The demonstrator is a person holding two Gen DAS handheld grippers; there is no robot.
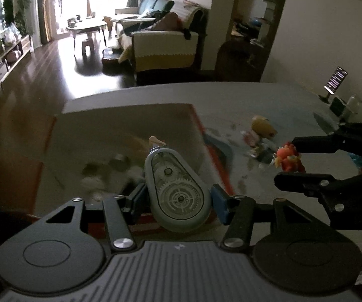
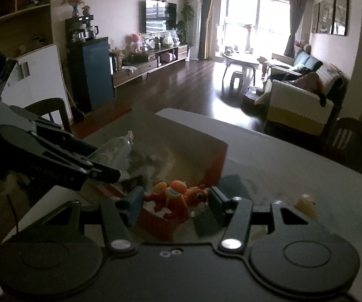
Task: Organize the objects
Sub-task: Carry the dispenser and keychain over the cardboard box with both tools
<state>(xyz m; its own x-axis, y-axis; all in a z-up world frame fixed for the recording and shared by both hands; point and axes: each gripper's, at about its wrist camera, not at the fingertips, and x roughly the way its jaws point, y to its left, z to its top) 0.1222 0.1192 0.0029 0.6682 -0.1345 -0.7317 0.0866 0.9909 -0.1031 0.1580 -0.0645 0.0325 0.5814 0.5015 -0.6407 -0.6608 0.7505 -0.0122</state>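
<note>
While box contents blur, left tool [image 1: 178, 198] grips a correction-tape dispenser [image 1: 177, 191], right tool [image 2: 174, 201] an orange figurine [image 2: 178, 195].

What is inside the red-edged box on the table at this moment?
In the box, only blurred shapes show: a round dark item, whitish clumps. The left gripper and its correction tape dispenser cover the near part.

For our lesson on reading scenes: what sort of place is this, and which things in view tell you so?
Most likely a home living room with a table at the near end. A sofa, a television over a low cabinet, and a coffee table by the bright window show it.
</note>
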